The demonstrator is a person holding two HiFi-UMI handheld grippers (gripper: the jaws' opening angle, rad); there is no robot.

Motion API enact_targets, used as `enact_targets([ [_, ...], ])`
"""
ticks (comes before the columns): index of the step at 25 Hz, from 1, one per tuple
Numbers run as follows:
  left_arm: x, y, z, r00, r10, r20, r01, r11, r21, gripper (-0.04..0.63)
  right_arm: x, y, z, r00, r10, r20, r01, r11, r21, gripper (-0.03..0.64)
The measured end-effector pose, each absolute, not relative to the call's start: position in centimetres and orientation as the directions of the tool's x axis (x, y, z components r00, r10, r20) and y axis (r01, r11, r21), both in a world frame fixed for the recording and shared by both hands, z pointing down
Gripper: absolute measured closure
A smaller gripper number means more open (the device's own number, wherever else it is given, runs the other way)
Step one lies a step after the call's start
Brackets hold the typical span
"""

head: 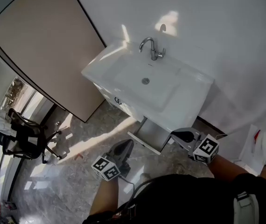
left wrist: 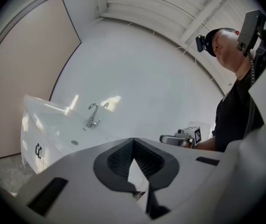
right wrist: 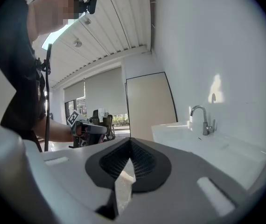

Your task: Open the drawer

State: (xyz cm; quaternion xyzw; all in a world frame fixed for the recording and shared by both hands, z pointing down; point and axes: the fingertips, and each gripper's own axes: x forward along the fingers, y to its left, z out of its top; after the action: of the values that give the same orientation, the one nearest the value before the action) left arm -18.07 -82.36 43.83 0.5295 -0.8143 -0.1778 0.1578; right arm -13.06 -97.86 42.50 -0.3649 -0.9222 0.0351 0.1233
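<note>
White washbasin [head: 189, 97] tops the drawer [head: 147, 135], which appears pulled out, just ahead of and between both fingers. Left gripper [head: 126, 146] and right gripper [head: 177, 135] fingers pressed together, empty.

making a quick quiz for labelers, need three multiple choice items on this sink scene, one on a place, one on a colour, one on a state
1. Where on the sink does the faucet stand?
A) at the back edge, by the wall
B) at the front edge
C) in the middle of the basin

2. What colour is the sink?
A) black
B) white
C) green

3. How is the left gripper?
A) shut on the faucet
B) wide open
C) shut, with nothing in it

Answers:
1 A, the head view shows it on the rim nearest the wall.
2 B, basin and rim are white in every view.
3 C, the left gripper view shows the jaws together with nothing between them.
</note>
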Motion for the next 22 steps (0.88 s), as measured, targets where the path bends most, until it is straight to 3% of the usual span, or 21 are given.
enact_targets([
  [11, -15.7, -81.3, 29.6, -0.467, -0.877, -0.113, -0.851, 0.412, 0.325, 0.595, -13.1, -103.0, 33.6, -0.749, 0.642, 0.166, 0.622, 0.767, -0.158, 0.618],
  [22, -14.2, -80.5, 23.2, -0.541, -0.823, -0.173, -0.833, 0.496, 0.245, 0.595, -12.5, -106.5, 27.2, -0.788, 0.607, 0.104, 0.589, 0.792, -0.159, 0.618],
])
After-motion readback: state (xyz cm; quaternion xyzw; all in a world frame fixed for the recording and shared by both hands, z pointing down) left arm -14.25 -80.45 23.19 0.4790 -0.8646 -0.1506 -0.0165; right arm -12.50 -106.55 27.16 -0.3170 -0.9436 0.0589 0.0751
